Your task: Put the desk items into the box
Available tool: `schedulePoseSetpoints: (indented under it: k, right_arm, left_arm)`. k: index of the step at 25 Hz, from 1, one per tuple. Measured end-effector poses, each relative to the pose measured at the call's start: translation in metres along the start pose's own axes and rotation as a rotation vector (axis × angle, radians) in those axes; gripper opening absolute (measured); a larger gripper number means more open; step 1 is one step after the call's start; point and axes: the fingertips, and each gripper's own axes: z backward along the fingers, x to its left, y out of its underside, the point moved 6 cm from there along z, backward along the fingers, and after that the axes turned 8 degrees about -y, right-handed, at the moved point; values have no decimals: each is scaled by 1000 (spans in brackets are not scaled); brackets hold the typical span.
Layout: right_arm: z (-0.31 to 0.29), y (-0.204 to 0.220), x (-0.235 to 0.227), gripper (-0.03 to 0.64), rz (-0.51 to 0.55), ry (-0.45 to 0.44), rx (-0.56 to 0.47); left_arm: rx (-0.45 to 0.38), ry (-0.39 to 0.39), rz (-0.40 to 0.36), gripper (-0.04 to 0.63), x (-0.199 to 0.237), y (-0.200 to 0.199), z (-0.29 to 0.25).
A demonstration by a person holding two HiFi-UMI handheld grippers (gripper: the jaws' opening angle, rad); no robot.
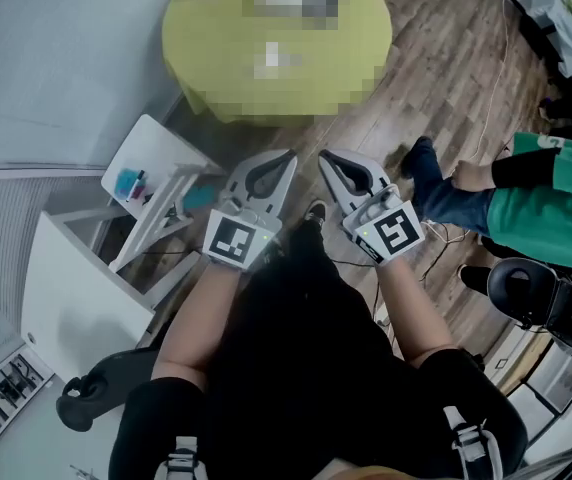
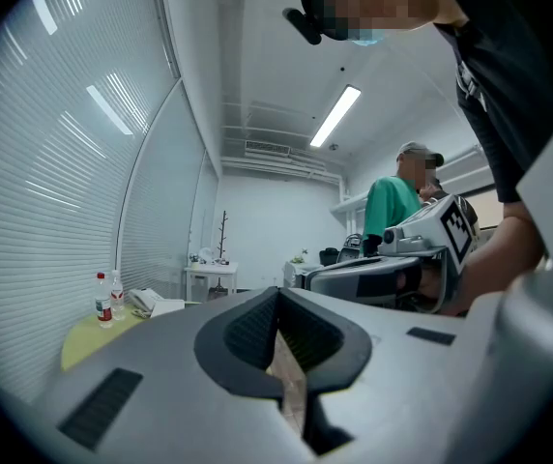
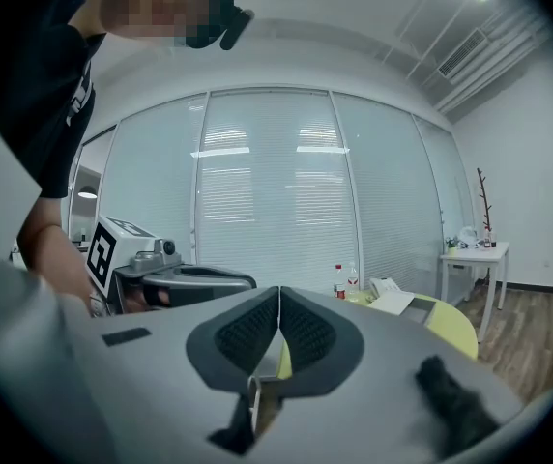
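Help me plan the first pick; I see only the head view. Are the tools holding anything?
Observer: No, the left tool and the right tool are both shut, nothing between their jaws.
Operator: What is on the green table?
Observer: Two bottles stand near its edge, beside a flat white thing.
Operator: Anything beyond the table?
Observer: A small white side table, with a bare branch rising above it.

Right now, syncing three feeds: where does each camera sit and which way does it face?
Head view: on the person's head, steeply down at left claw, right claw, forearms, lap.
Left gripper view: on left claw, along its shut jaws; right claw and torso at right.
Right gripper view: on right claw, toward blinds; left claw at left.
Shared: green table.
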Motion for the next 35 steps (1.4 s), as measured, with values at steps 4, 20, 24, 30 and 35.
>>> schedulePoseSetpoints:
  k: [4, 20, 24, 30, 35]
  right_arm:
    - [-8, -2, -26, 18, -2, -19, -1]
    - [-27, -14, -106, 17, 8, -119, -10]
    - [-23, -18, -116, 17, 10, -123, -13]
    - [-18, -20, -131, 17, 28, -111, -8]
    - [-23, -17, -137, 17, 22, -76, 13]
  left_arm:
    - [-2, -17, 10, 9, 8, 1, -25]
    - [10, -96, 11, 9, 27, -14, -96]
    - [13, -104, 18, 9, 27, -16, -106]
    - [34, -109, 44, 9, 29, -12, -119]
    - [53, -77, 47, 9, 40, -7, -129]
